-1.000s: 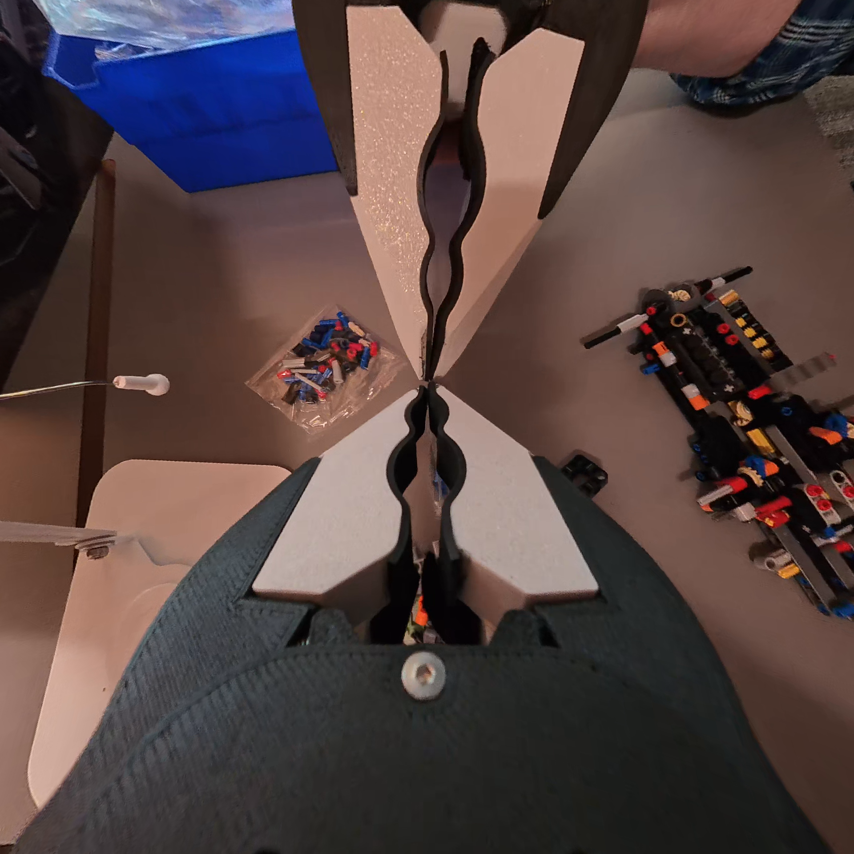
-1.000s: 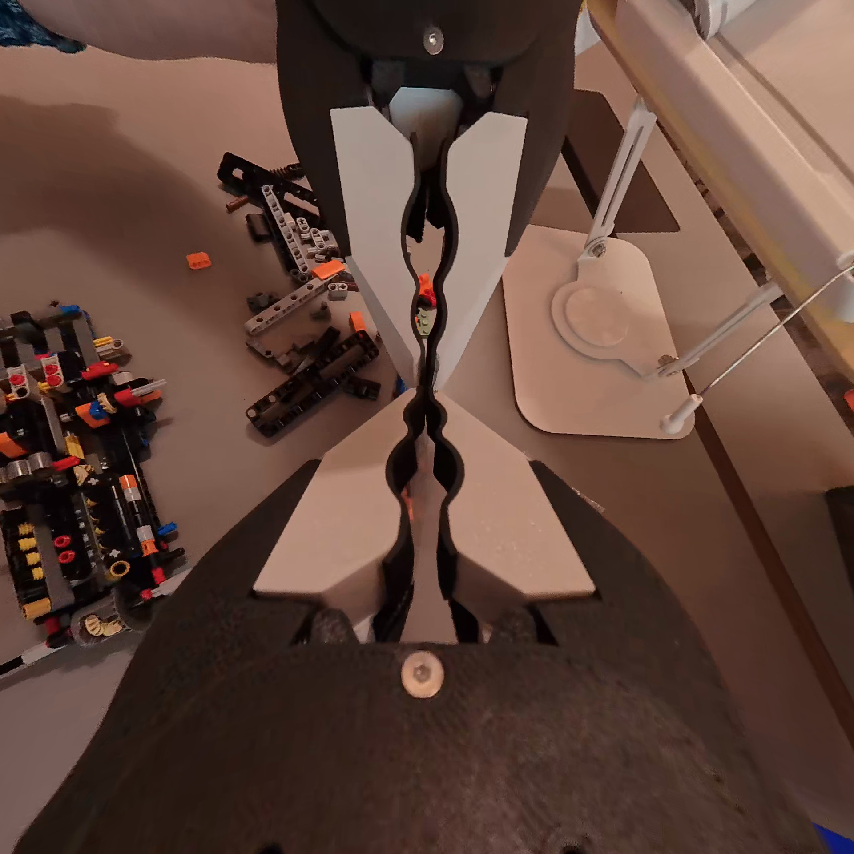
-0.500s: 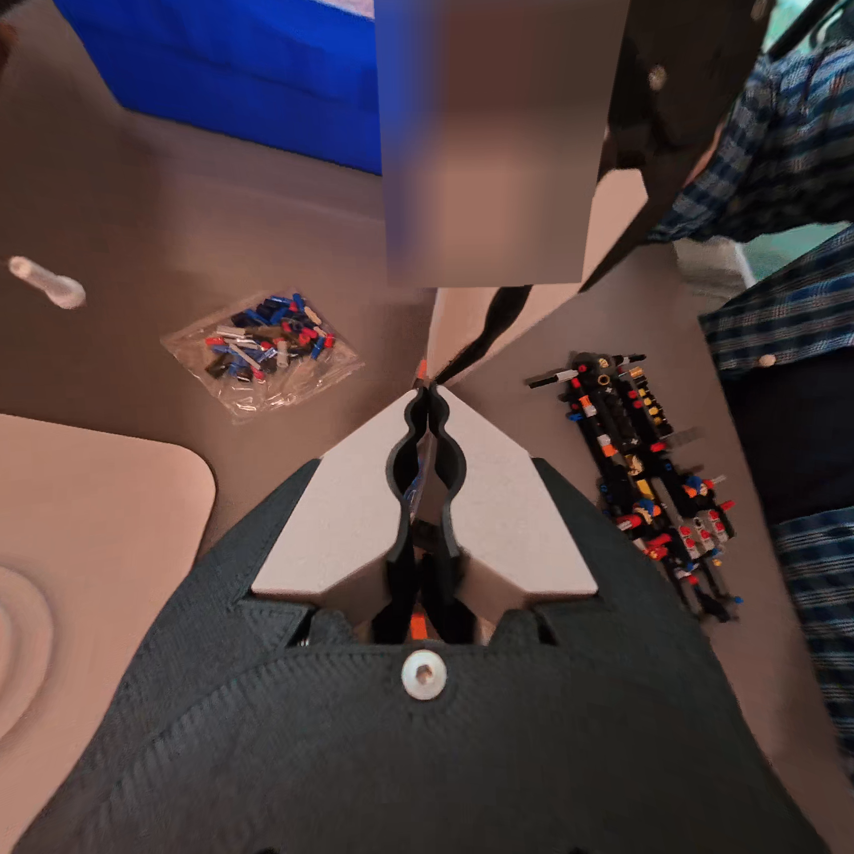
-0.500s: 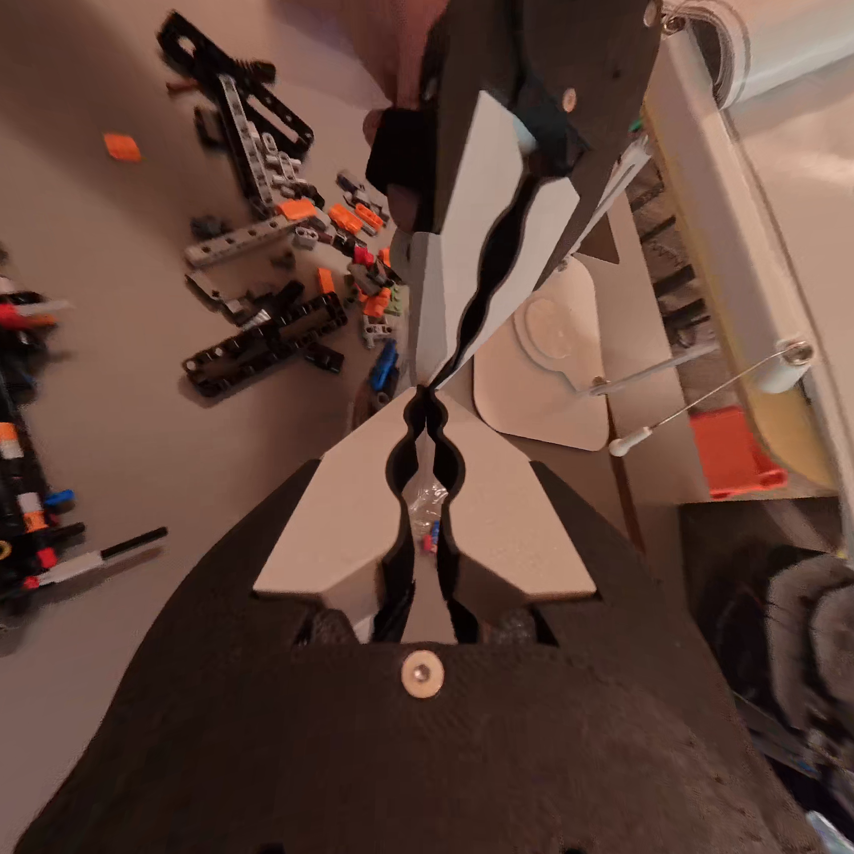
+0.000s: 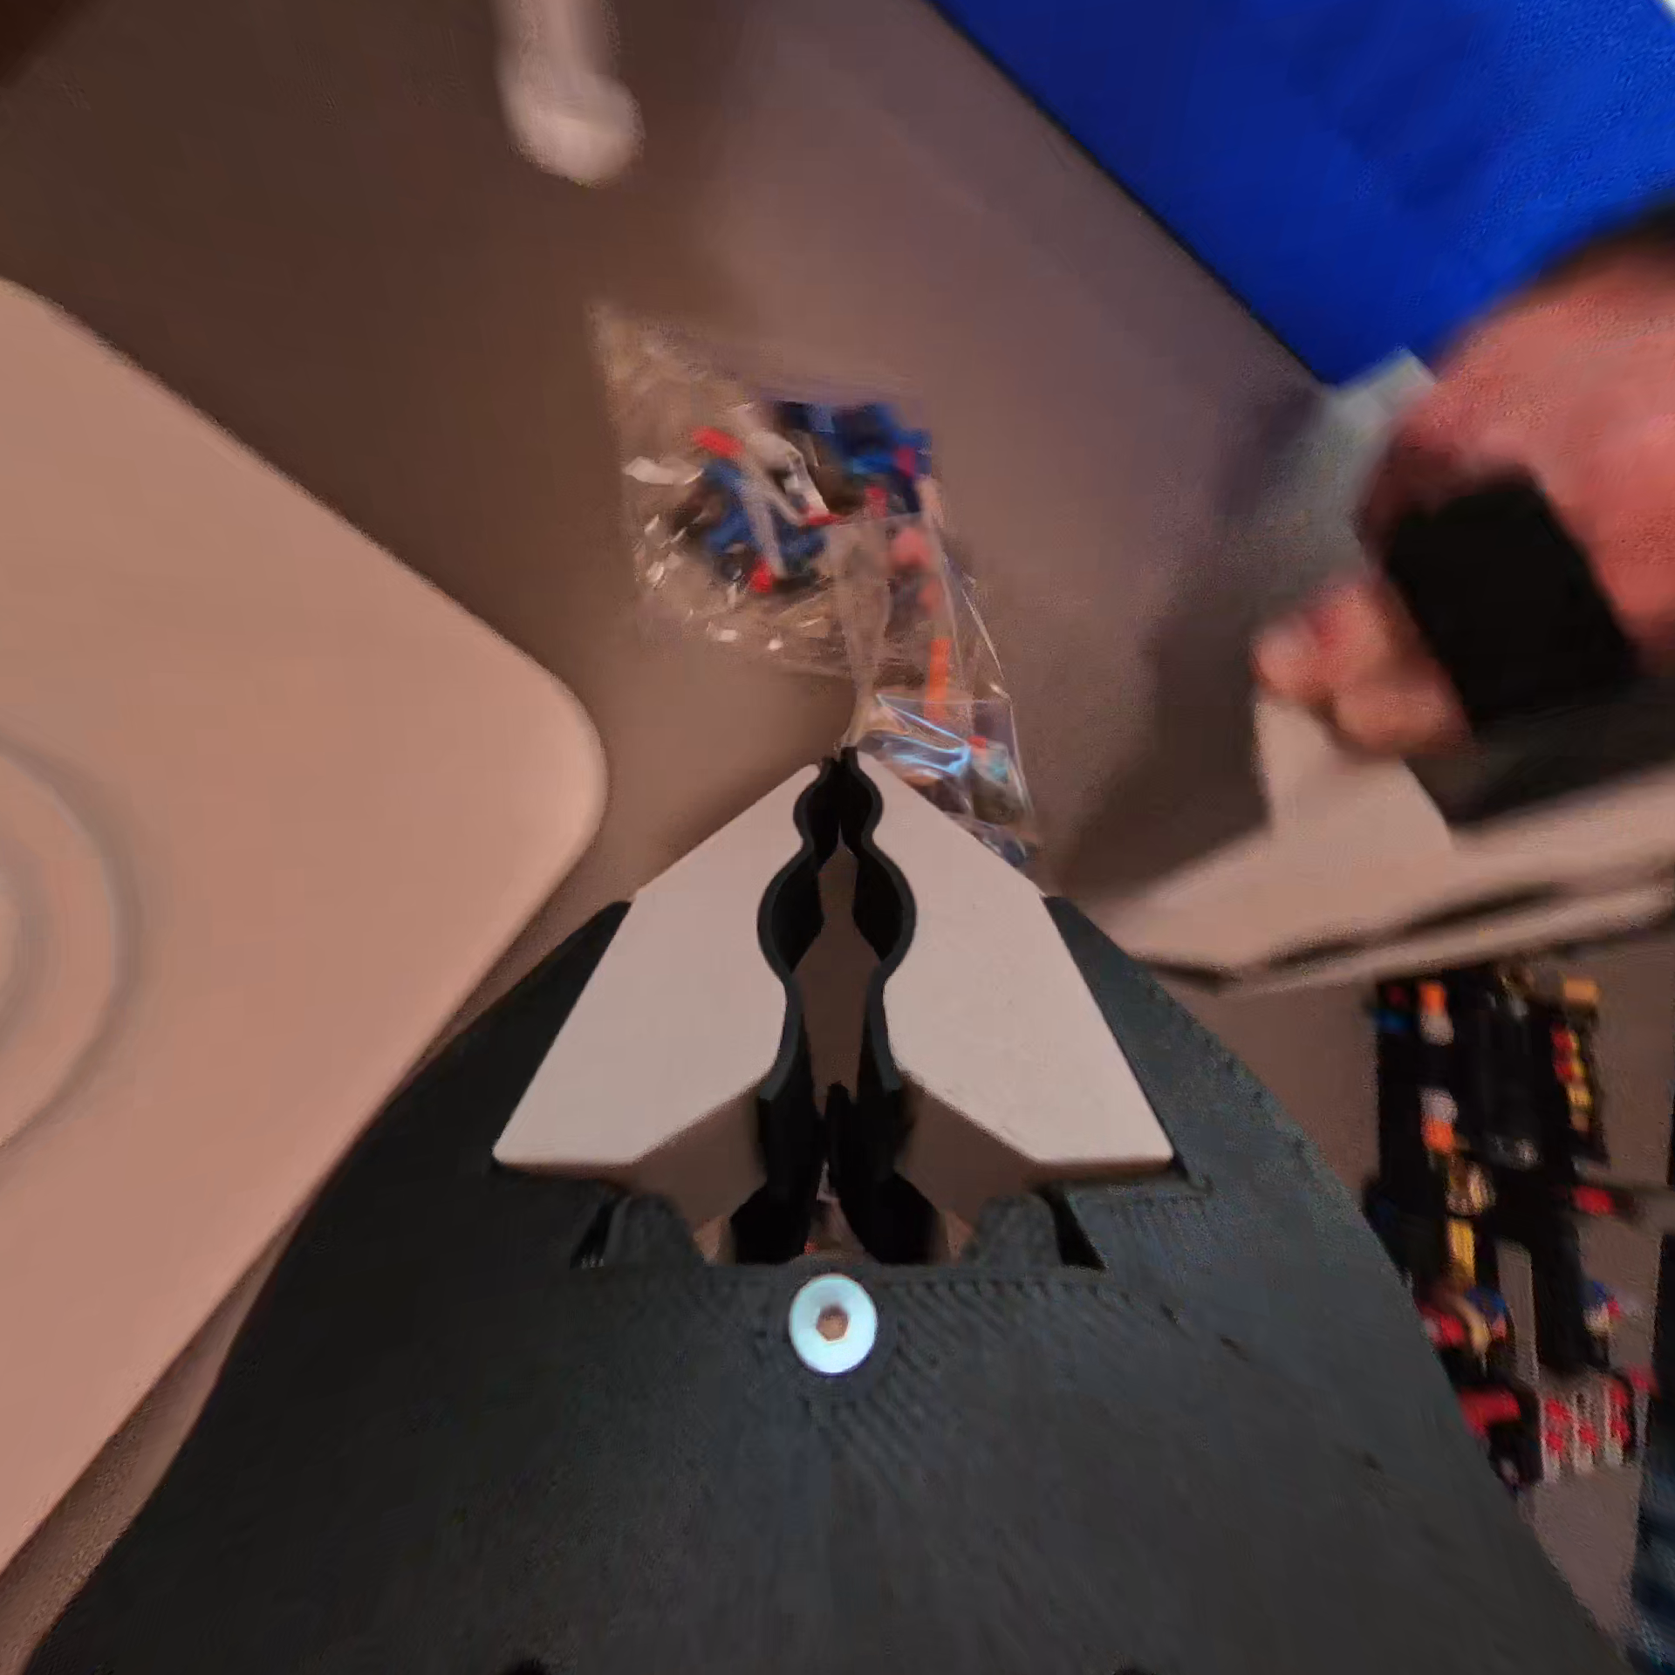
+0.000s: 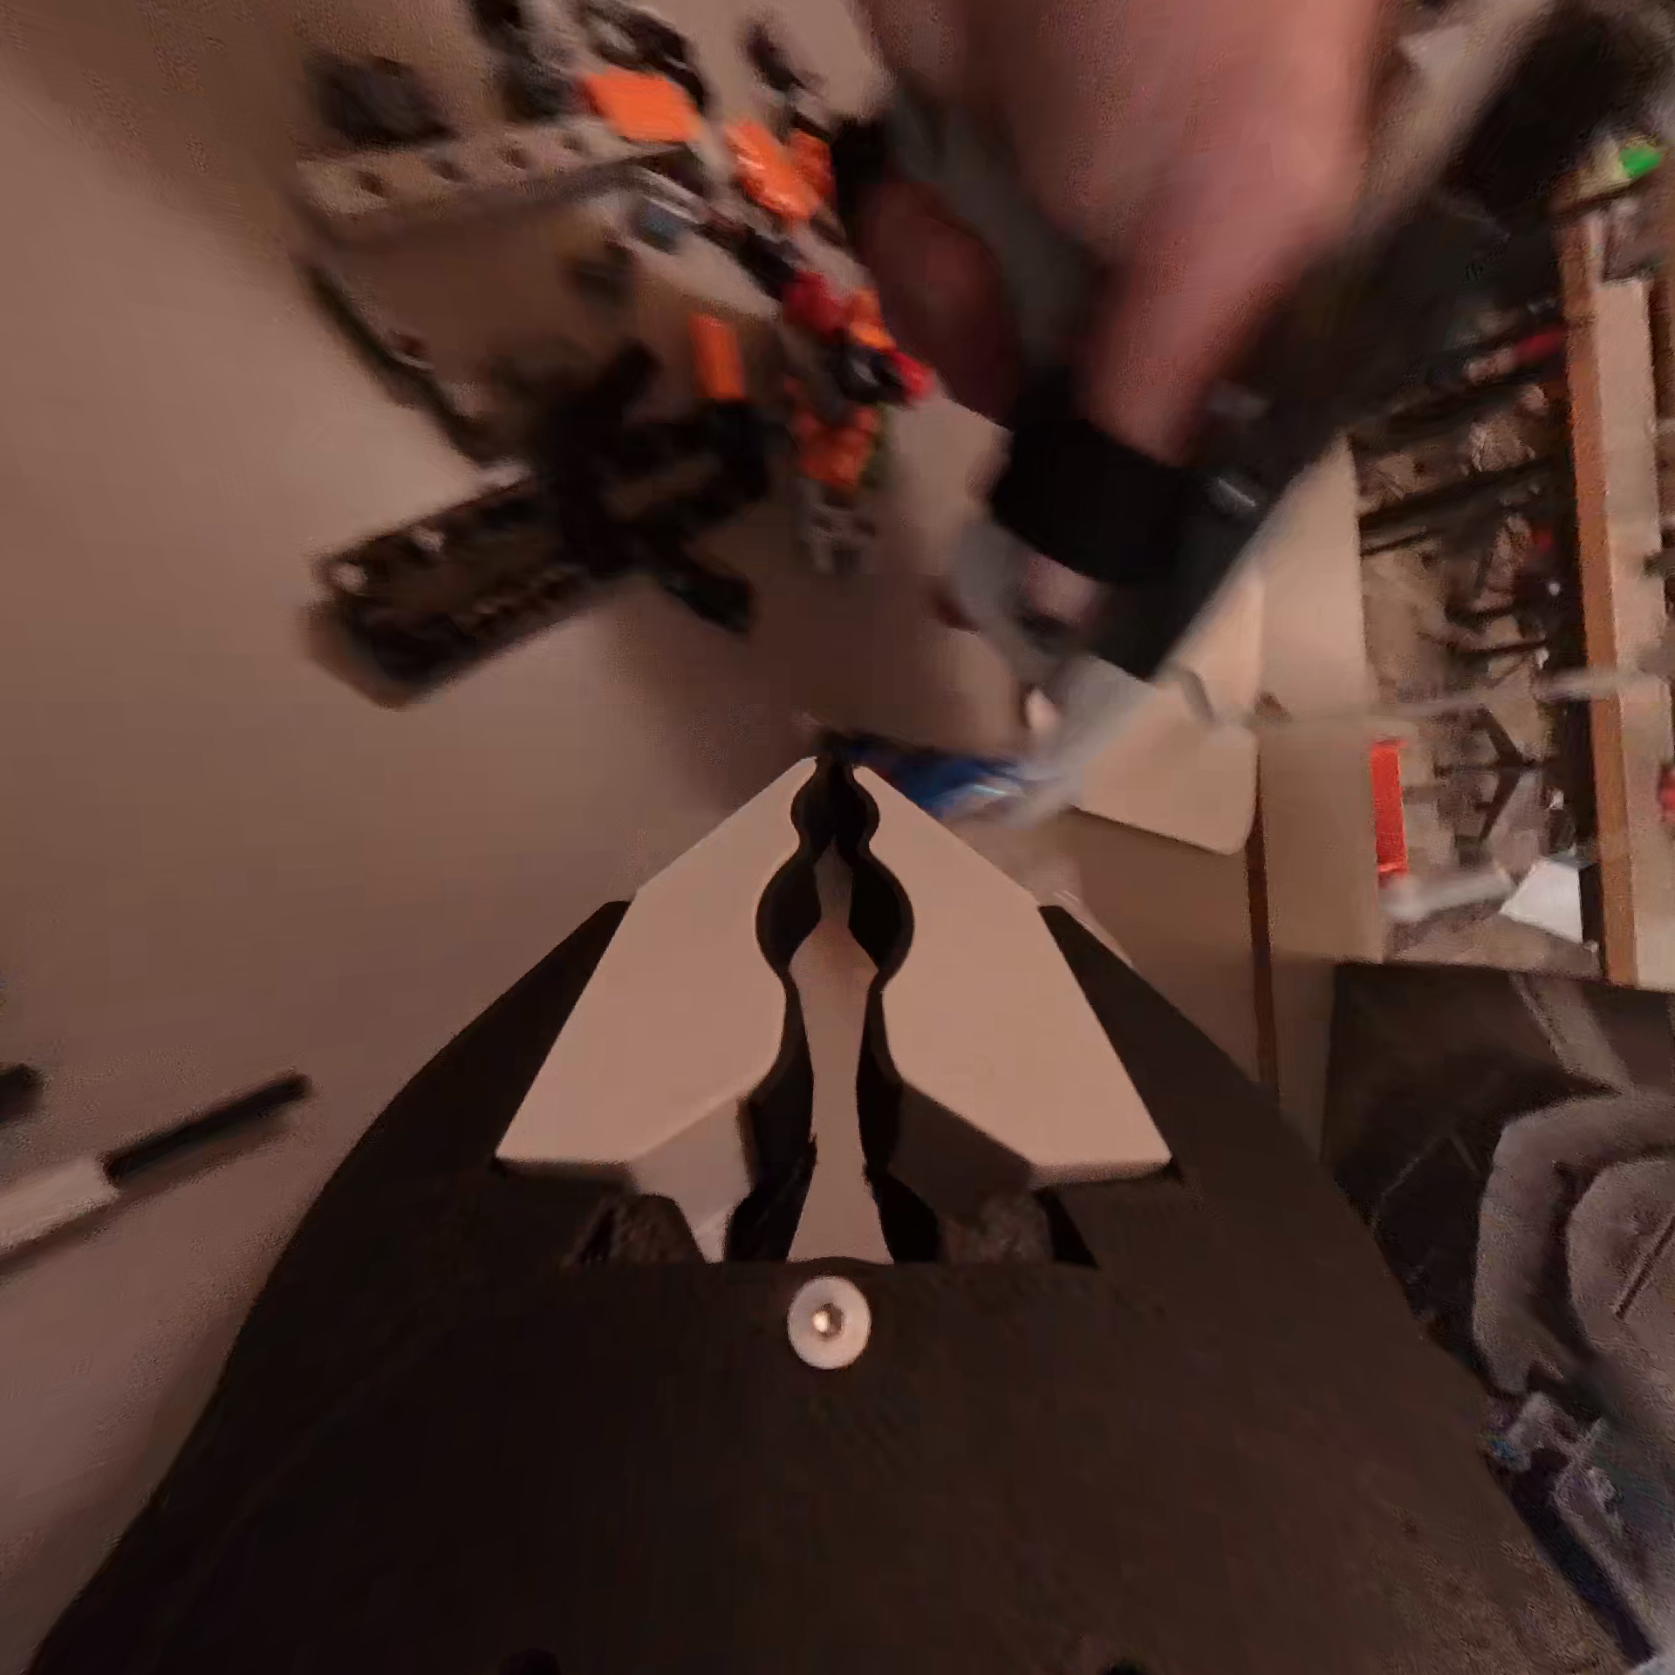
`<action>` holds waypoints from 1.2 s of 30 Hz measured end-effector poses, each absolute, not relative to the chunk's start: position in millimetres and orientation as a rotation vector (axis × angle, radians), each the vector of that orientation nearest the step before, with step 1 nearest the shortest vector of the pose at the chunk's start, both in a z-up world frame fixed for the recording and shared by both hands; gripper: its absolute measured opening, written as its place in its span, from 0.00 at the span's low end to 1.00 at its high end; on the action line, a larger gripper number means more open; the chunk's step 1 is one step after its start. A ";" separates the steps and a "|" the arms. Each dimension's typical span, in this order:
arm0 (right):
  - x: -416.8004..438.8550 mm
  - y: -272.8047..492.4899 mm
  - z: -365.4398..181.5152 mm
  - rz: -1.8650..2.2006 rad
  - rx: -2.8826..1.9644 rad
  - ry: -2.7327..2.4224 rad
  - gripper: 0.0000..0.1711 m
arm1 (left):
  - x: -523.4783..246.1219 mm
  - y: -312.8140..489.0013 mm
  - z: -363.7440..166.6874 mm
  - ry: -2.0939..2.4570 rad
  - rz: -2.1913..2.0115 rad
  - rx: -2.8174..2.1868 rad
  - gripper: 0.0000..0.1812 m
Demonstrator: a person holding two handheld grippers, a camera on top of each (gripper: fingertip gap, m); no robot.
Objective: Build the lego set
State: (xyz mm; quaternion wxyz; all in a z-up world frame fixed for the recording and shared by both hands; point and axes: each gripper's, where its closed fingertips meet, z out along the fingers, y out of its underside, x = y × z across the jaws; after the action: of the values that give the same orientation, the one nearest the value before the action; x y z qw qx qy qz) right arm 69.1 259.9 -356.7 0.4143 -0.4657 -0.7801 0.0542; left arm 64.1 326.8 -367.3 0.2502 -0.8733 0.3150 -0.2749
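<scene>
- Our left gripper [image 5: 839, 760] had its fingers pressed together on the corner of a clear bag of small parts [image 5: 943, 725], which hung just ahead of the tips.
- Our right gripper [image 6: 836, 766] was closed too; what it pinched, we could not tell.
- The half-built model [image 5: 1505, 1205] lay right of the left fingers.
- Loose pieces [image 6: 689, 363] lay beyond the right fingers.
</scene>
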 end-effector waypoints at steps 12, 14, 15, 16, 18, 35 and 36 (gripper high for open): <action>96.2 287.8 -327.7 0.363 -1.369 -1.742 0.10 | 80.7 288.1 -363.0 1.249 -0.711 -2.266 0.00; 102.6 298.1 -324.4 0.386 -1.426 -1.711 0.20 | 78.7 282.3 -365.2 1.337 -0.650 -2.251 0.00; 103.7 299.7 -325.3 0.393 -1.427 -1.724 0.21 | 81.7 277.8 -361.6 1.391 -0.664 -2.208 0.00; 103.0 298.9 -326.5 0.415 -1.426 -1.740 0.22 | 84.7 275.1 -356.6 1.419 -0.685 -2.177 0.00; 102.4 294.4 -333.7 0.458 -1.443 -1.798 0.19 | 89.4 270.1 -346.6 1.495 -0.705 -2.102 0.00; 107.4 287.6 -342.3 0.675 -1.634 -1.737 0.00 | 106.3 286.3 -335.4 1.473 -0.535 -1.956 0.00; 107.5 286.5 -342.4 0.678 -1.634 -1.740 0.00 | 106.5 285.2 -335.4 1.471 -0.551 -1.955 0.00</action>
State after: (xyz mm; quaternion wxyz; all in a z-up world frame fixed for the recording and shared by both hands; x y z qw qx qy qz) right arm 107.5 286.5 -342.4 0.3242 -0.6229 -0.6633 0.2587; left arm 106.5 285.2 -335.4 0.3114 -0.7408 0.5574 -0.2087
